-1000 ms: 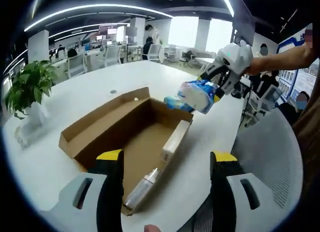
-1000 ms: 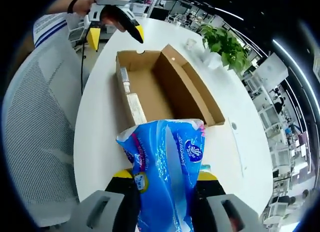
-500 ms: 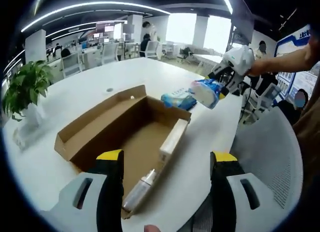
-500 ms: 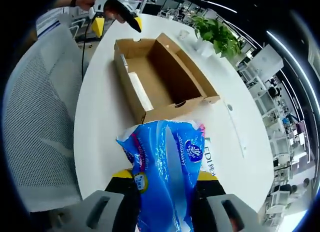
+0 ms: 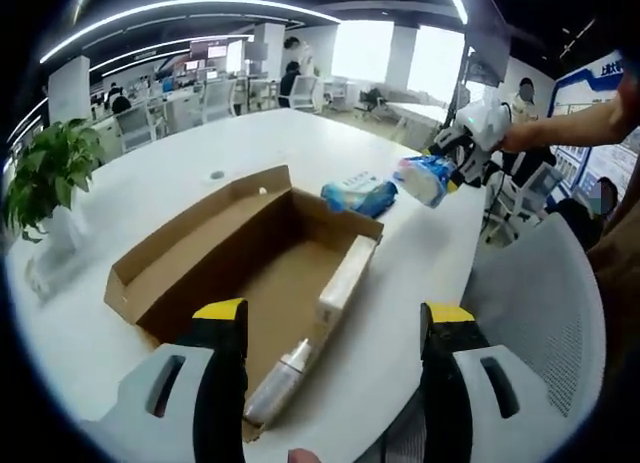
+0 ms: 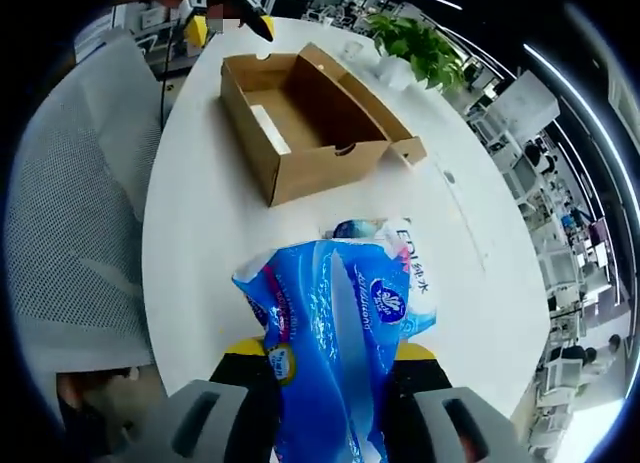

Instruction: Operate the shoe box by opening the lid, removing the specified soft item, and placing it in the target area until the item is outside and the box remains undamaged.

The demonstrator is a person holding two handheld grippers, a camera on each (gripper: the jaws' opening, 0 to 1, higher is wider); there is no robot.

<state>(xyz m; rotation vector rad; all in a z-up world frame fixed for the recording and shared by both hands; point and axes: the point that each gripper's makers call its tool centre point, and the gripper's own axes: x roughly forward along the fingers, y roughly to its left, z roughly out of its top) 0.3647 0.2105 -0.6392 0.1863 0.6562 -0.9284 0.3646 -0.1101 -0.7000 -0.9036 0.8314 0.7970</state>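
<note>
in the right gripper view, the right gripper [image 6: 330,368] is clamping a blue tissue pack [image 6: 335,338] between its yellow-tipped jaws at the bottom centre of the frame; the pack is rising up the middle of the picture. a second blue pack [image 6: 385,245] is lying on the white table [image 6: 200,223] just above it, and the open shoe box [image 6: 300,123] is sitting in the upper centre, well apart from the held pack. the left gripper [image 6: 225,5] is showing at the top left.

in the left gripper view, the left gripper [image 5: 335,328] is standing with its jaws apart and nothing between them, at the bottom of the frame over the near end of the shoe box [image 5: 240,273]. inside the box a white carton [image 5: 345,278] and a silvery bottle [image 5: 278,385] are lying along the right wall. at the upper right the right gripper [image 5: 470,133] is carrying the tissue pack [image 5: 422,178] above the table [image 5: 420,273], past the second pack [image 5: 360,195]. a potted plant [image 5: 45,178] is standing at the left.
</note>
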